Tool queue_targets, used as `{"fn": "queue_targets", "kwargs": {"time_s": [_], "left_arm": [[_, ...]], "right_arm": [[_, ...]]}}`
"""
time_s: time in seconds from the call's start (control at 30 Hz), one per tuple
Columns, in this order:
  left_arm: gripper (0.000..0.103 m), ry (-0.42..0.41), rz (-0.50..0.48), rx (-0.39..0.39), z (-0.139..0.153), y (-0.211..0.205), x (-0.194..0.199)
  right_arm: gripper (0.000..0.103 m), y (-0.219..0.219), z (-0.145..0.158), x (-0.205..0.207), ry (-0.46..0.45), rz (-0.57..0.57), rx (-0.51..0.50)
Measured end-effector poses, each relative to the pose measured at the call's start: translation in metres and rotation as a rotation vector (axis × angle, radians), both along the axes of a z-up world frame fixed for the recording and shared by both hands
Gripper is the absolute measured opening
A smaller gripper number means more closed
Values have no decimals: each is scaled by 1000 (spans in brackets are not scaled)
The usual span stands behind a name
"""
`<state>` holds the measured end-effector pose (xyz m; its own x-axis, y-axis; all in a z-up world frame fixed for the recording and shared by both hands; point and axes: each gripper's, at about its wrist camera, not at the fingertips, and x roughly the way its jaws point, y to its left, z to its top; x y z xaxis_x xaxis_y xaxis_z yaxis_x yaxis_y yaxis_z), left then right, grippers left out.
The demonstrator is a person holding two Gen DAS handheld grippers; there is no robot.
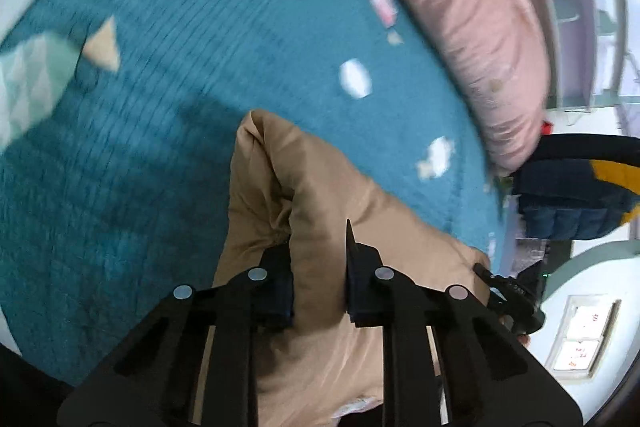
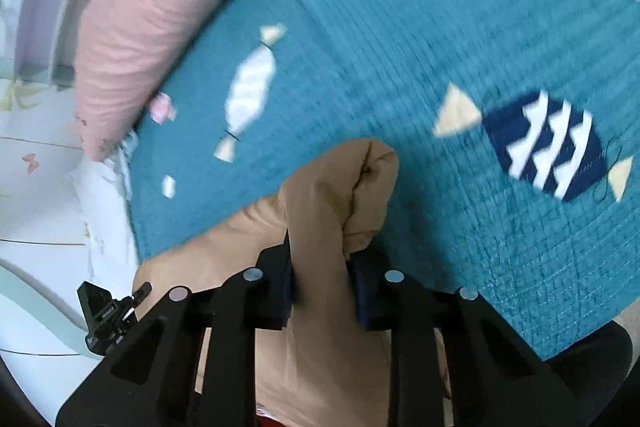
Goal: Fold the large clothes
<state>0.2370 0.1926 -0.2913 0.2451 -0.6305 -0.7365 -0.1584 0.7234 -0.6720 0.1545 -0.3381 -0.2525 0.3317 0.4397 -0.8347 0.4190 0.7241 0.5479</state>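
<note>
A tan garment [image 1: 320, 195] is bunched between my left gripper's black fingers; my left gripper [image 1: 318, 247] is shut on a thick fold of it above the teal bedspread [image 1: 180, 27]. The same tan garment [image 2: 332, 187] is pinched in my right gripper [image 2: 320, 251], which is shut on another bunched fold. The cloth hangs down below both grippers and its lower part is hidden. The other gripper's tip [image 1: 508, 291] shows at the right of the left wrist view, and likewise at the left of the right wrist view [image 2: 108, 311].
The teal quilted bedspread [image 2: 440, 27] with candy and fish patterns covers the bed. A pink pillow [image 1: 460, 7] lies along its far edge and also shows in the right wrist view [image 2: 140, 7]. A navy and yellow garment [image 1: 580, 187] lies at the right. White furniture [image 2: 36, 187] stands beside the bed.
</note>
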Motion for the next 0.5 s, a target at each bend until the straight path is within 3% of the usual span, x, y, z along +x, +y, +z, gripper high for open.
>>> {"fn": "queue_targets", "kwargs": {"time_s": [0.1, 0.2, 0.27, 0.3, 0.33, 0.37, 0.4, 0.43, 0.5], "left_arm": [[17, -64, -5, -8, 22, -2, 13], [19, -57, 7, -11, 22, -3, 32], [27, -30, 13, 59, 4, -9, 51], [34, -5, 19, 119, -5, -11, 57], [35, 35, 21, 188, -14, -15, 61], [35, 55, 18, 191, -18, -18, 62], [38, 50, 31, 178, -17, -19, 59], [56, 30, 34, 179, -11, -19, 56], [72, 18, 21, 264, 3, -18, 49]], "right_arm": [[21, -1, 24, 13, -80, 12, -9], [22, -8, 25, 37, -64, -20, 13], [31, -7, 10, 59, -43, -1, -27], [41, -6, -2, 68, -3, 11, -66], [51, -4, -11, 73, 47, 20, -104], [54, -1, -20, 75, 113, 23, -143], [58, 2, -19, 72, 119, 20, -143], [67, 5, -11, 65, 67, 29, -128], [73, 7, 6, 55, 19, 43, -178]]}}
